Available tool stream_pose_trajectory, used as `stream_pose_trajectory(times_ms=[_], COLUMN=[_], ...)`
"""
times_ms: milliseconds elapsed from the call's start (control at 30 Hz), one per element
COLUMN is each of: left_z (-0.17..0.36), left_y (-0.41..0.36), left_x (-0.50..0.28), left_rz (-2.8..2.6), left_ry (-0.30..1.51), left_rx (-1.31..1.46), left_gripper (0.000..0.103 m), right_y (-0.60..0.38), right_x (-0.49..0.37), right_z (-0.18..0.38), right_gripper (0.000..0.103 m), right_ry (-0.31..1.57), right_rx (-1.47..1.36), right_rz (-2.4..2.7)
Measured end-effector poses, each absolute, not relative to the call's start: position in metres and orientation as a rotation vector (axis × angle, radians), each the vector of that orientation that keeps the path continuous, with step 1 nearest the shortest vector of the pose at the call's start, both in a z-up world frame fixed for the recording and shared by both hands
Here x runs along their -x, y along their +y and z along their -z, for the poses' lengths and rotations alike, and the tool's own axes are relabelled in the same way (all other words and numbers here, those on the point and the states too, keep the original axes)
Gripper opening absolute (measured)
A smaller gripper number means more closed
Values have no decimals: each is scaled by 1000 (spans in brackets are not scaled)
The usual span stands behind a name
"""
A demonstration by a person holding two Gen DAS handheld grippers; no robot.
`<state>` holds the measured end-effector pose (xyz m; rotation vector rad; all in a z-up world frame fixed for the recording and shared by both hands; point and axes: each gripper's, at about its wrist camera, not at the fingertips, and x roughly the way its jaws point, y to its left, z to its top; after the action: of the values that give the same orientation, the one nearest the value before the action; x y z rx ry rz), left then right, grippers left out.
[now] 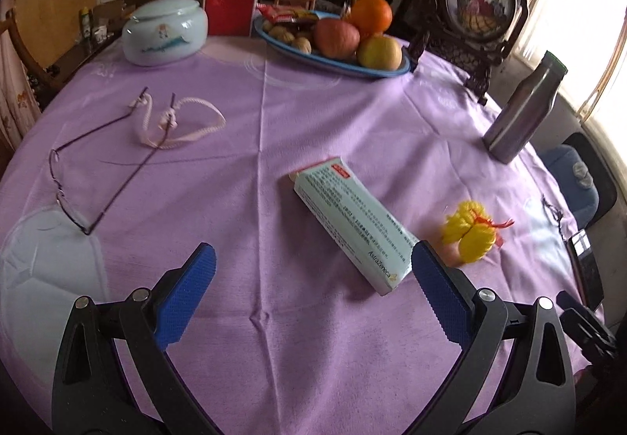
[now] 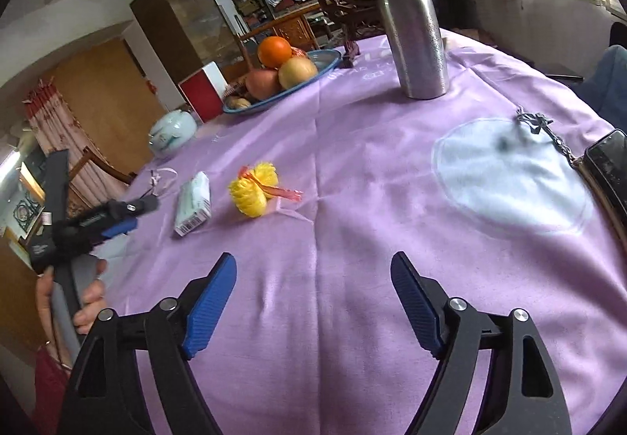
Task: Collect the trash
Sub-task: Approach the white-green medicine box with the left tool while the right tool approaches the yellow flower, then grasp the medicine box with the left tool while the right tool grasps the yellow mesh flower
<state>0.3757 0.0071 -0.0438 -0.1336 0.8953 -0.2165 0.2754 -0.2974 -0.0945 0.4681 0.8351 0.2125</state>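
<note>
Both tongs are hanging over the bench, which is wearing a lilac cloth. The left tongs are standing wide with nothing between the blue pads. The right tongs are gaping wide too, empty. The pale green medicine box is lying flat just beyond the left tongs, its near corner beside the right-hand pad. The yellow mesh fruit net is sitting just beside the box, apart from it, on the side of the steel bottle
</note>
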Motion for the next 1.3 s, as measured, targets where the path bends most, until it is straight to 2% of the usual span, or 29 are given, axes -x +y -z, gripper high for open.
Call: stream_pose_trajectory(times_ms=[267,800,1167,1300], left_z=[53,50,57,69], left_y=[-13,-42,-57,-58], left_x=[-377,-380,-389,-402], left_rz=[200,83,87,120], left_ry=[900,766,775,855], left_rx=[69,-121,-182,-171], left_gripper=[97,96,97,97], right_y=[-291,-286,-287,-287], right_x=[-281,-282,-282,-283], right_z=[100,100,100,100], right_gripper=[87,88,88,88], right_ry=[893,917,916,918], right_rx=[-450,-393,-397,-390], right_rz=[-209,-159,-159,-157])
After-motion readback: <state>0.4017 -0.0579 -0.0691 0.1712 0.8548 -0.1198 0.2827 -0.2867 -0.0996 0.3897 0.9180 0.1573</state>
